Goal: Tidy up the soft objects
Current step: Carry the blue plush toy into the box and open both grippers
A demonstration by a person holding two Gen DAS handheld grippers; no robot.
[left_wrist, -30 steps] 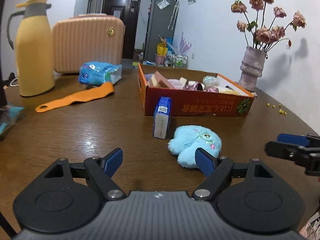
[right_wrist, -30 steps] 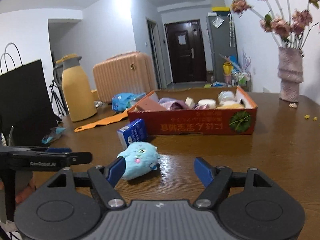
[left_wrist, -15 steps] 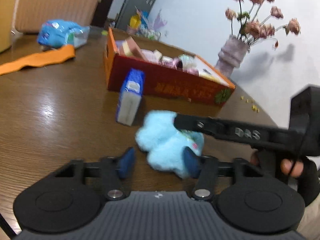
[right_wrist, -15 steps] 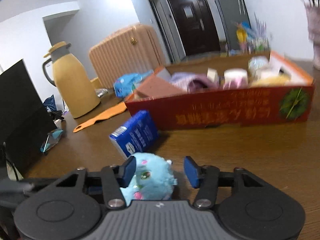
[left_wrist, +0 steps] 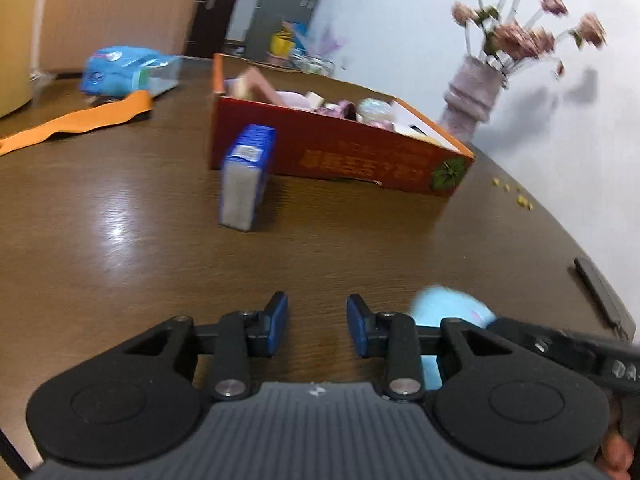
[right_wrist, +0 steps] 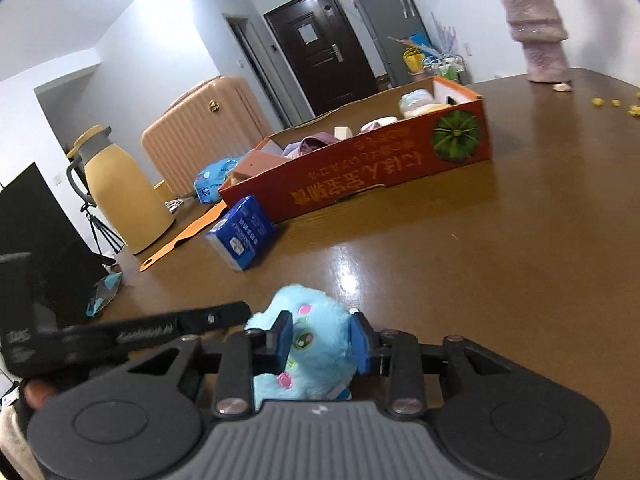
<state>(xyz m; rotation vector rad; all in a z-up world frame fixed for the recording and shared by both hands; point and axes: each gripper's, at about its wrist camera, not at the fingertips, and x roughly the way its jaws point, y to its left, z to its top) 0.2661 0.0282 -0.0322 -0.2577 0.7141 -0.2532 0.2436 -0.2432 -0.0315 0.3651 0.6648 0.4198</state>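
Note:
A light blue plush toy (right_wrist: pixel 316 312) sits between the blue pads of my right gripper (right_wrist: pixel 320 340), which press into its fur as the jaws keep closing. In the left wrist view the plush (left_wrist: pixel 448 308) shows just right of my left gripper (left_wrist: pixel 317 322), partly hidden behind its right finger. The left jaws are closing too, with only bare table between the pads. The right gripper's black finger (left_wrist: pixel 560 344) reaches in from the right. A red cardboard box (left_wrist: pixel 340 152) of soft items lies farther back on the table.
A blue tissue pack (left_wrist: pixel 246 176) stands before the box. An orange strip (left_wrist: pixel 80 120) and a blue packet (left_wrist: pixel 124 70) lie at the left. A vase (left_wrist: pixel 476 92) stands at the back right. A yellow jug (right_wrist: pixel 120 196), a suitcase (right_wrist: pixel 204 128) and a black bag (right_wrist: pixel 36 240) stand behind.
Both grippers' jaws have narrowed. The right one came down onto the plush and closed on it. The plush has left the space between the left fingers and now sits to their right.

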